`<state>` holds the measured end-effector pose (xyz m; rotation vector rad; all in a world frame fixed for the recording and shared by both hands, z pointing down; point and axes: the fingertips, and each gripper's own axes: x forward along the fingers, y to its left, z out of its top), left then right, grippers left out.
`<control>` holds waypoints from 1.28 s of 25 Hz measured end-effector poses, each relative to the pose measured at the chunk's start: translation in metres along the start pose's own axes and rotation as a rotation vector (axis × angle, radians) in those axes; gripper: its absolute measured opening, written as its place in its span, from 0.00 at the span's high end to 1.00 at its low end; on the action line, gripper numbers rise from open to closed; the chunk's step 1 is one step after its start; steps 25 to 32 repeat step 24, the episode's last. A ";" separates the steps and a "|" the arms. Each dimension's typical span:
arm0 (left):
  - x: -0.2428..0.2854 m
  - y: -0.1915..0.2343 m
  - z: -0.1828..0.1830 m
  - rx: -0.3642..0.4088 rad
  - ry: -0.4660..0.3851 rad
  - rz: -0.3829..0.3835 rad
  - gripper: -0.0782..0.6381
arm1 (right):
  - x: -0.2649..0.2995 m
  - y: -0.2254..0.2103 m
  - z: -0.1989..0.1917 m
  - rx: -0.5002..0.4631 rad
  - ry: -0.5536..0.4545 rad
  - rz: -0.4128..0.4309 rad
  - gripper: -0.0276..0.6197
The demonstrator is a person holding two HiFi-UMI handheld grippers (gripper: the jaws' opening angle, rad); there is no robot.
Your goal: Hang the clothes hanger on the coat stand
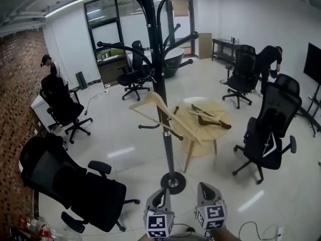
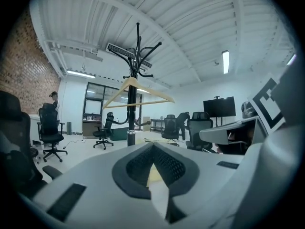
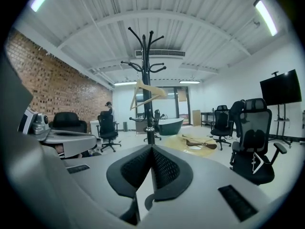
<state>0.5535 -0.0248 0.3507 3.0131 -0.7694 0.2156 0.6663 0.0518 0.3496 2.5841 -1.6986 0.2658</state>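
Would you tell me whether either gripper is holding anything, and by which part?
Nothing is held: the left gripper and the right gripper are shut, empty; the hanger hangs on the coat stand.

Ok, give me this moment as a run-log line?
hanger: hung on coat stand | left gripper: shut, empty | right gripper: shut, empty | spare hangers: on table
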 end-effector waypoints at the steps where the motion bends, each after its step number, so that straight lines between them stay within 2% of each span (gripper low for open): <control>1: -0.001 0.001 -0.001 0.000 0.004 0.002 0.87 | 0.001 0.001 -0.001 0.003 0.003 0.004 0.95; 9: -0.002 0.002 0.000 0.013 0.004 -0.012 0.87 | 0.006 0.009 0.005 0.006 -0.007 0.010 0.95; 15: -0.004 0.011 0.001 0.007 0.008 0.006 0.87 | 0.009 0.014 0.007 0.011 0.002 0.021 0.95; 32: -0.003 0.025 -0.006 0.007 0.013 0.008 0.87 | 0.019 0.023 -0.002 0.013 0.009 0.023 0.95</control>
